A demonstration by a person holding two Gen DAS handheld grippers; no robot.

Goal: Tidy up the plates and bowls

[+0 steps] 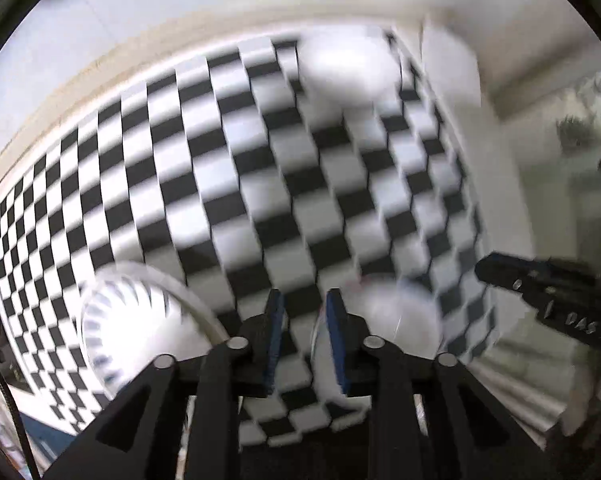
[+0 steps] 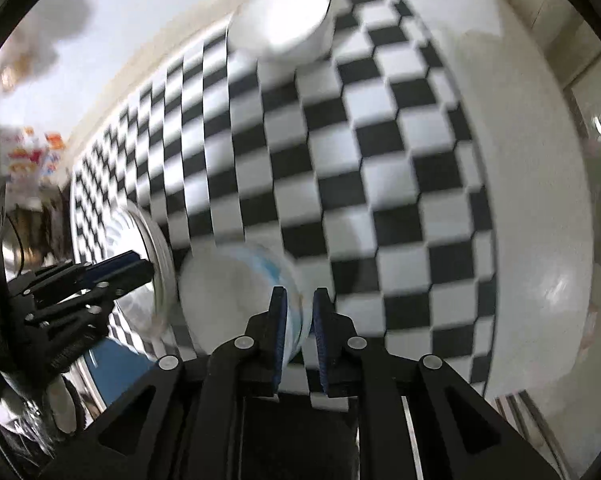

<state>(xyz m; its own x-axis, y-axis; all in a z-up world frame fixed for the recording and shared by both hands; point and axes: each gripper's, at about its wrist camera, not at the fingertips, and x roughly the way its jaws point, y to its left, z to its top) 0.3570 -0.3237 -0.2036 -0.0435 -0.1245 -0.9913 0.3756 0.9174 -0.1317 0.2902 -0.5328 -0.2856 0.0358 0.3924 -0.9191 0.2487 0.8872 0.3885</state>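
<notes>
- I see a table under a black-and-white checkered cloth (image 2: 340, 160), with the crockery spread out on it and nothing stacked so far as these blurred frames show.
- My right gripper (image 2: 299, 308) has its blue-padded fingers set narrowly around the rim of a white bowl with a pale blue band (image 2: 228, 292); the rim sits between the pads, so I judge it gripped, though blur keeps me from being sure of contact.
- My left gripper (image 1: 302, 312) holds its fingers a little apart with checkered cloth showing between them; nothing is in them. The blue-banded bowl (image 1: 396, 320) lies just to its right.
- A white plate with a fluted, dark-ticked rim (image 1: 136, 320) sits near the table's close left edge, just beside my left gripper.
- A plain white bowl (image 2: 284, 24) stands at the far side of the cloth, well apart from the others.
- My judgement: the task is at an early stage. One bowl is in hand; the far bowl and the fluted plate are not yet gathered, and sorting bowls with bowls remains to be done.
</notes>
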